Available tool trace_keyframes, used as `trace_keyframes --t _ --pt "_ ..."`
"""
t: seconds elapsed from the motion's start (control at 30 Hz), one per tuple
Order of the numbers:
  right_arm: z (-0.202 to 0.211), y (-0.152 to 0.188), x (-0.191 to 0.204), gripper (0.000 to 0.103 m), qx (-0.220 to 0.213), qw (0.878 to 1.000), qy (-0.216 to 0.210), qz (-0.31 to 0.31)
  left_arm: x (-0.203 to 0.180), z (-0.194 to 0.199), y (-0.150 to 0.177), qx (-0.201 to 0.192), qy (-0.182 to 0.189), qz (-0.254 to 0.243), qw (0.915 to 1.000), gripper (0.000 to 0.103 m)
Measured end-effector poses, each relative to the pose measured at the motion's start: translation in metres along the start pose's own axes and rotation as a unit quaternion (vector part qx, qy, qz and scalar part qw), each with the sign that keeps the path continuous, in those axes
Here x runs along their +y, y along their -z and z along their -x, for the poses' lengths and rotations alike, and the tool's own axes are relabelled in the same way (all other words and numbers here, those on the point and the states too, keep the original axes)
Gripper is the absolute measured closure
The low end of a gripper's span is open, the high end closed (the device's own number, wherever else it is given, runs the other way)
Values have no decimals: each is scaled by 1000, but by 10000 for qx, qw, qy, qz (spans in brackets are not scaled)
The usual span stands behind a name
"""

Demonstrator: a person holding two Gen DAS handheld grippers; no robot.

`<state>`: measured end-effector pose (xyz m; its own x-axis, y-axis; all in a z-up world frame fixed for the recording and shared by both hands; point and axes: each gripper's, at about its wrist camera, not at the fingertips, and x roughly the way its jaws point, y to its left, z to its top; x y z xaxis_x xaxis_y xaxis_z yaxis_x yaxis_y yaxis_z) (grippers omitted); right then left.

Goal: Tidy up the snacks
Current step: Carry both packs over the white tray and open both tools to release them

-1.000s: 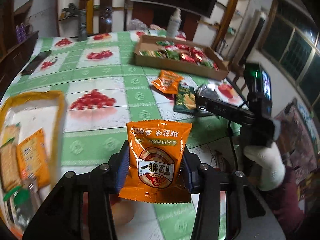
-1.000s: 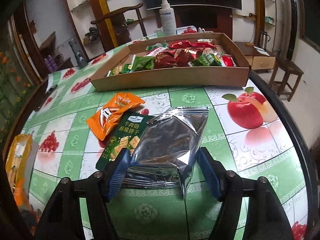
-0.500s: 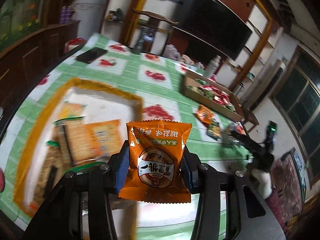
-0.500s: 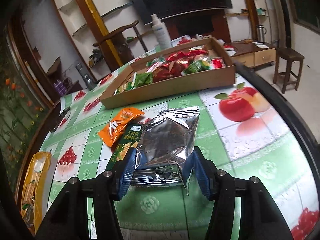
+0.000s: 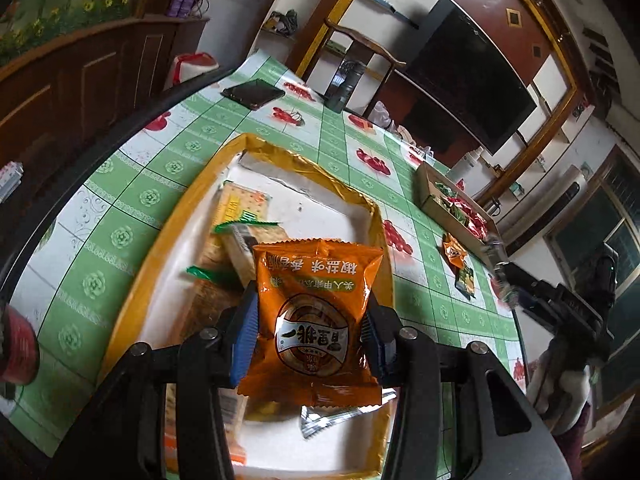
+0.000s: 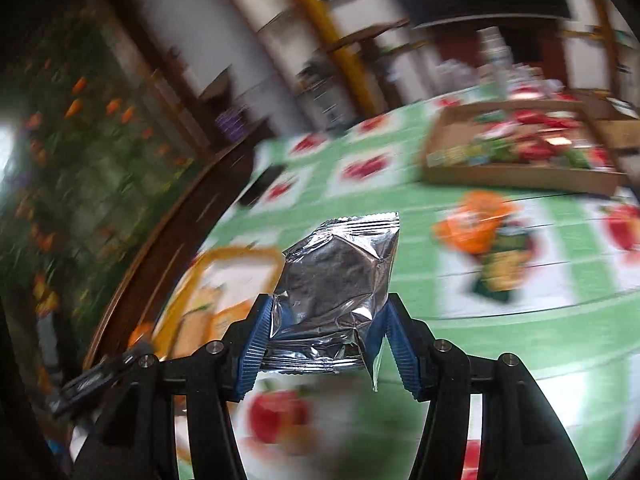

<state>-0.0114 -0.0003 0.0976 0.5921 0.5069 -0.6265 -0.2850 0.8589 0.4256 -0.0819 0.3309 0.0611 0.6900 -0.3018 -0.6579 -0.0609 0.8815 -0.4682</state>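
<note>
The orange packet [image 5: 316,320] covers the middle of the yellow tray [image 5: 168,240], hiding snacks beneath. In the right wrist view motion blurs the cardboard box [image 6: 520,176] at upper right; its wrappers are unreadable.

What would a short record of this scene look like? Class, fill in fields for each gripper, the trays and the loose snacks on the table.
left gripper: shut on orange packet, above yellow tray
right gripper: shut on silver packet, above table
yellow tray: holds cracker packs
cardboard box: holds red and green snacks
loose on table: orange snack, green snack
</note>
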Motion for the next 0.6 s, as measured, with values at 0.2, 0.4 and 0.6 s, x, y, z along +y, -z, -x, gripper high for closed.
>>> trace_keyframes --t 0.2,0.4,0.6 --pt "-66 -3 73 46 588 9953 -650 417 23 -25 -25 306 190 459 9983 59" --pt "-131 -5 116 46 942 9915 -361 823 29 -47 -45 372 314 449 9978 59" --pt "-165 -2 121 43 1029 9910 -134 848 42 -50 -51 288 412 576 9971 40"
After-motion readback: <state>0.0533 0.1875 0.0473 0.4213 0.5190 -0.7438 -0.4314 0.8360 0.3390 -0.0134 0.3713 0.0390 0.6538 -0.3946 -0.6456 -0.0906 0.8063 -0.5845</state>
